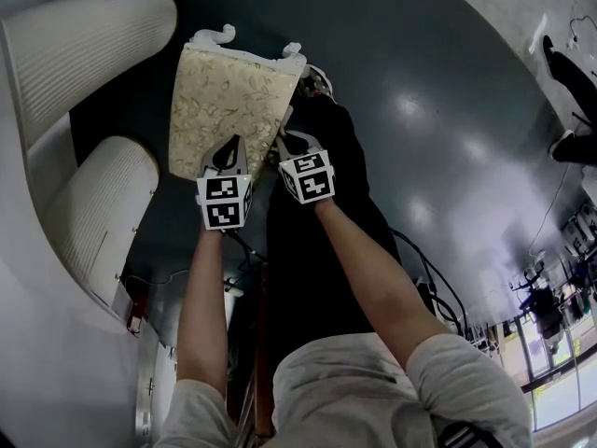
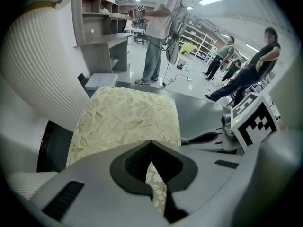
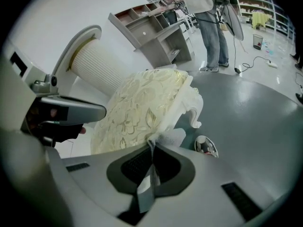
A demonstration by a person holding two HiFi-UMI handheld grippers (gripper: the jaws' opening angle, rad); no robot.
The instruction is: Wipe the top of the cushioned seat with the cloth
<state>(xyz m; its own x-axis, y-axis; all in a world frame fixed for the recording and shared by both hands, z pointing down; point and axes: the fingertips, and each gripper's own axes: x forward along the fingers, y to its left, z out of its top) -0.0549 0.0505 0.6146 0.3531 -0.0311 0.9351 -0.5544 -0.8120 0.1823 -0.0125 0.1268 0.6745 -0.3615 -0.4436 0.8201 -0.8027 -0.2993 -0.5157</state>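
The cushioned seat has a pale yellow floral top and white carved legs; it also shows in the left gripper view and the right gripper view. My left gripper hovers over the seat's near edge, its jaws shut with nothing between them. My right gripper is at the seat's right near corner, shut on a thin pale cloth. The cloth pokes out past the jaw tips against the seat's side. In the head view the cloth is hidden by the gripper.
Big white ribbed furniture stands close on the left of the seat. A shoe rests on the dark grey floor by the seat's right leg. Several people and a grey shelf unit stand farther off.
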